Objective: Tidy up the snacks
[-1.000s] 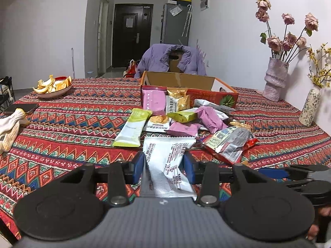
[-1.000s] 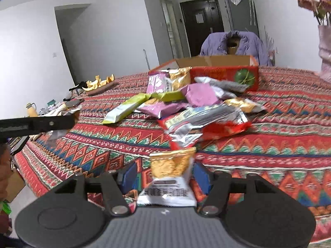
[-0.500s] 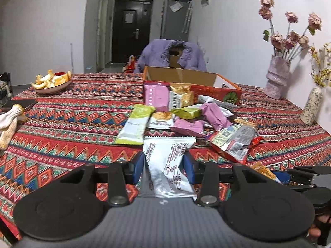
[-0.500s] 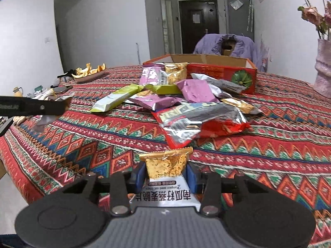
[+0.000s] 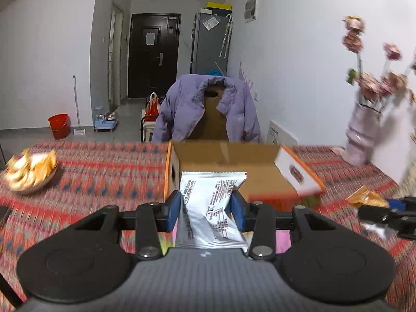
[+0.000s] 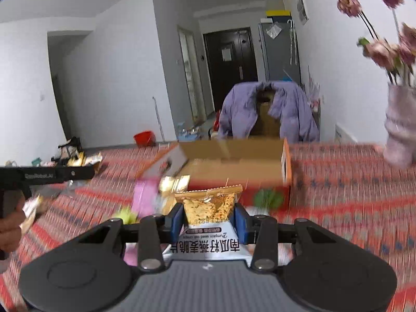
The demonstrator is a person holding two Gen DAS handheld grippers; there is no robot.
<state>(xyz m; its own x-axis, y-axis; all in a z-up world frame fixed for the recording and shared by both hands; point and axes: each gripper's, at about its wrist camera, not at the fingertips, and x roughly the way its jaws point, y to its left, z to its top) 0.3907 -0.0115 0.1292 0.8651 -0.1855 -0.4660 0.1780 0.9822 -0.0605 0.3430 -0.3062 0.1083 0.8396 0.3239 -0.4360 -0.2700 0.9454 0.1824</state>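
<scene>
My left gripper (image 5: 205, 209) is shut on a white snack packet (image 5: 210, 208) with black print, held up just in front of the open cardboard box (image 5: 228, 156). My right gripper (image 6: 208, 221) is shut on an orange and white pumpkin seed crisp packet (image 6: 209, 205), also raised before the same box (image 6: 234, 153). Pink, gold and green snack packets (image 6: 148, 197) lie blurred on the patterned tablecloth (image 6: 351, 195) against the box's near side. The right gripper (image 5: 382, 214) shows at the right edge of the left wrist view, the left gripper (image 6: 46, 175) at the left edge of the right wrist view.
A bowl of yellow snacks (image 5: 30, 171) sits at the table's left. A pale vase with dried roses (image 5: 364, 127) stands at the right by the wall. Behind the box is a chair draped with a purple jacket (image 5: 208, 109). A hand (image 6: 10, 226) shows at lower left.
Both grippers have lifted and moved toward the box with their packets; the box now looms close. The right gripper closed tighter on the orange packet. The snack pile has dropped below view.
</scene>
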